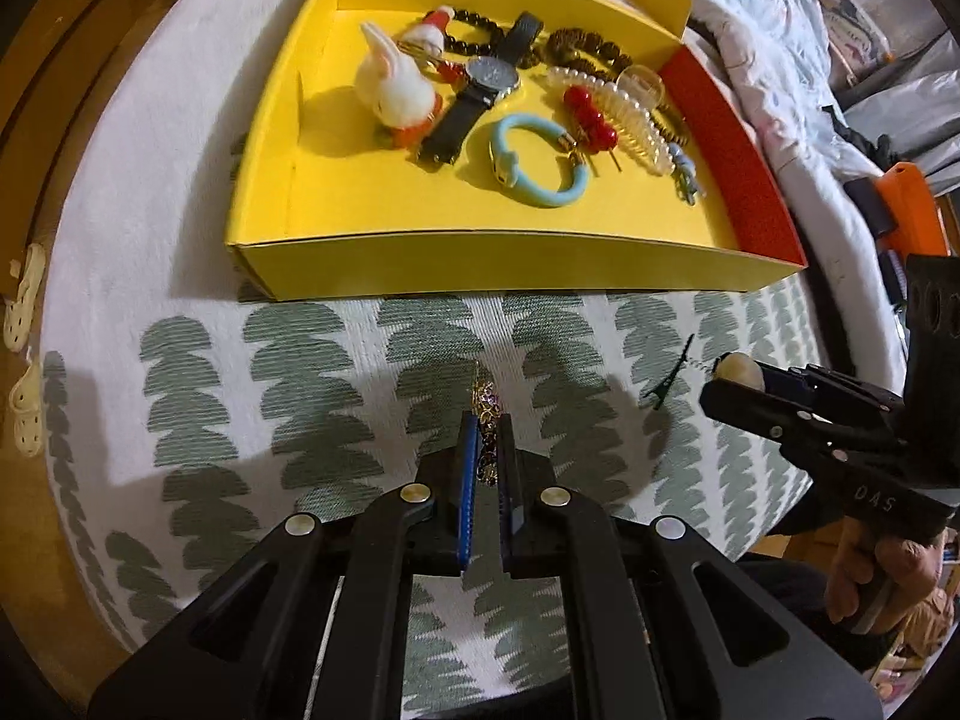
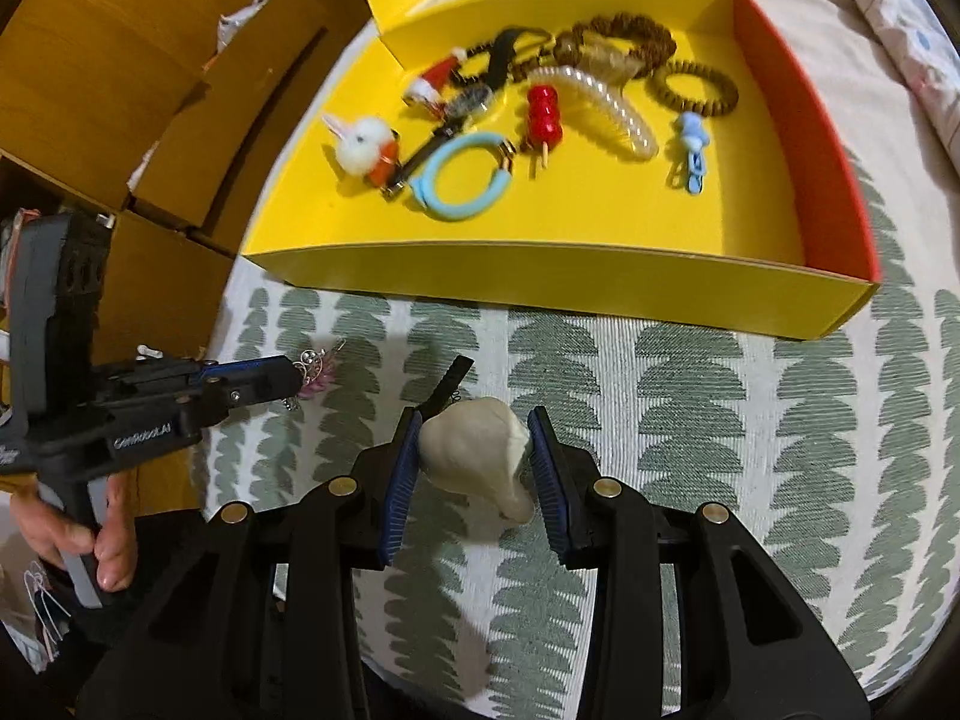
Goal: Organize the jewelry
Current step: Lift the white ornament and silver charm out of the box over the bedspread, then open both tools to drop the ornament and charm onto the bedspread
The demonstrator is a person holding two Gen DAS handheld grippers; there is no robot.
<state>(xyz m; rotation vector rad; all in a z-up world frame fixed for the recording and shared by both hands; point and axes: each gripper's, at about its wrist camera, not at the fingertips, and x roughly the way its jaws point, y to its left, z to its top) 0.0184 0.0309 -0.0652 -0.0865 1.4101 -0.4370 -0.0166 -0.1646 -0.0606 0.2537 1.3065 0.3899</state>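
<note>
A yellow box [image 1: 492, 267] [image 2: 540, 282] with a red side wall lies open on the patterned cloth and holds several pieces: a watch [image 1: 486, 81], a light blue bangle [image 1: 540, 159] [image 2: 462, 177], a white rabbit charm [image 1: 393, 84] [image 2: 363, 141], red beads [image 1: 591, 111] [image 2: 543, 114], bead bracelets. My left gripper [image 1: 487, 420] [image 2: 294, 381] is shut on a small gold and purple ornament [image 1: 487, 405] [image 2: 318, 369] above the cloth, in front of the box. My right gripper [image 2: 471, 423] [image 1: 726, 387] is shut on a cream shell-shaped piece [image 2: 480, 450] [image 1: 741, 372] with a dark clip [image 2: 447, 387] [image 1: 672, 375] hanging from it.
The cloth [image 1: 300, 372] with grey-green tree shapes covers a round table. Wooden cabinets [image 2: 120, 90] stand to the left. Bedding [image 1: 780, 30] lies behind the box at the right. Pale slippers [image 1: 27, 300] lie on the floor at the left.
</note>
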